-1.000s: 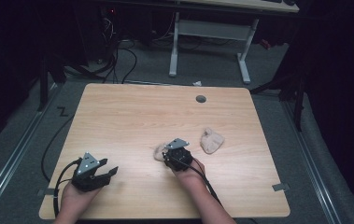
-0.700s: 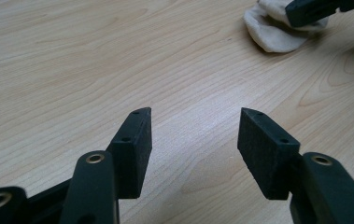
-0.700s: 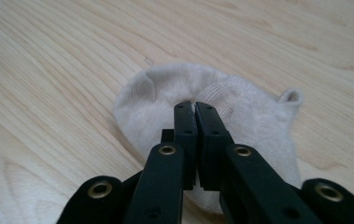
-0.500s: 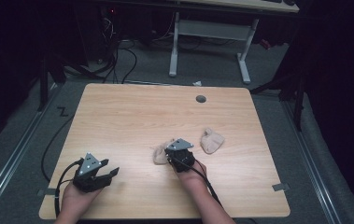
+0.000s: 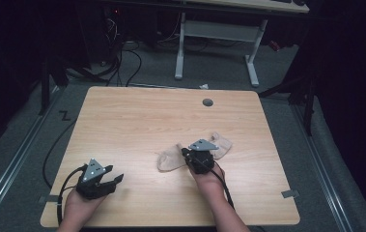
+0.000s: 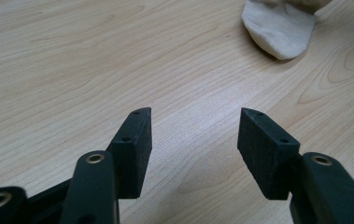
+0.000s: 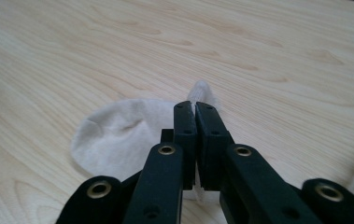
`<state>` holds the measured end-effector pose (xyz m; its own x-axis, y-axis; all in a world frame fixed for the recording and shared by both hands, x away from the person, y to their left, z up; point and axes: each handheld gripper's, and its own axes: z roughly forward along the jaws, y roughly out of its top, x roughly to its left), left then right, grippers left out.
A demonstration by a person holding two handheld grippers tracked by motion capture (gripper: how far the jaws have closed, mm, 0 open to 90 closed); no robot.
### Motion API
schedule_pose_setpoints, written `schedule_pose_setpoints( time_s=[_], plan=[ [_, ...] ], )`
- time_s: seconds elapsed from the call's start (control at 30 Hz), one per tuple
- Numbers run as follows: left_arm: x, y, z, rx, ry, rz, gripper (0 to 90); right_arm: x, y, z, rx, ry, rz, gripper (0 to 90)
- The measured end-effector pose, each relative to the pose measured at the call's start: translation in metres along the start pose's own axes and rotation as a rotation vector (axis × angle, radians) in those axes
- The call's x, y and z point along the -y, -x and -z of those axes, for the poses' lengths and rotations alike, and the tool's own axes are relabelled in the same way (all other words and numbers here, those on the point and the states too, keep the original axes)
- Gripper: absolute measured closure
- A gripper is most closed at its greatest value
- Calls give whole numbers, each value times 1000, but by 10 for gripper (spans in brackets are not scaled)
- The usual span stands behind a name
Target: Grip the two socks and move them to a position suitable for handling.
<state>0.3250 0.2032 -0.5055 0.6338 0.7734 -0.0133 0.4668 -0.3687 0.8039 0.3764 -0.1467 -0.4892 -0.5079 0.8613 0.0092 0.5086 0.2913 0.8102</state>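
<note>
The left gripper [image 5: 104, 181] sits near the front edge of the table [image 5: 137, 116], jaws wide apart with nothing between them. Further in, the right gripper [image 7: 196, 109] has just been closing and now pinches a bit of the pale sock [image 7: 118, 133] — soft, cream and crumpled, lying flat on the wood near the middle. From above, the gripper covers the sock's middle. Just behind it lies a second sock [image 5: 220, 144] — partly hidden too.
</note>
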Motion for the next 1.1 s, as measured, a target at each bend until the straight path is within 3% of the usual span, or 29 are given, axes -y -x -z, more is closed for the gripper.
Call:
schedule_pose_setpoints(
  time_s=[0.17, 0.57, 0.67, 0.83, 0.9, 1.0, 1.07, 1.1],
  plan=[
    [0, 1, -1, -1, -3, -1, 453, 6, 21, 2, 26, -8, -66, 873],
    [0, 3, -4, 1, -13, -10, 453, 22, 58, 0, 97, -47, -131, 821],
    [0, 6, -6, 3, -17, -13, 454, 27, 63, -1, 116, -69, -128, 786],
    [-1, 8, -9, 4, -19, -18, 455, 29, 64, 4, 120, -57, -110, 779],
    [-2, 9, -12, 5, -22, -20, 456, 30, 61, 1, 84, -75, -83, 843],
    [-3, 10, -13, 6, -24, -14, 471, 31, 57, -3, 78, -101, -60, 875],
    [-6, 12, -16, 13, -22, -2, 595, 31, 55, -9, 81, -121, -39, 890],
    [-11, 14, -20, 43, -24, 11, 667, 31, 55, -10, 82, -130, -37, 891]
  ],
)
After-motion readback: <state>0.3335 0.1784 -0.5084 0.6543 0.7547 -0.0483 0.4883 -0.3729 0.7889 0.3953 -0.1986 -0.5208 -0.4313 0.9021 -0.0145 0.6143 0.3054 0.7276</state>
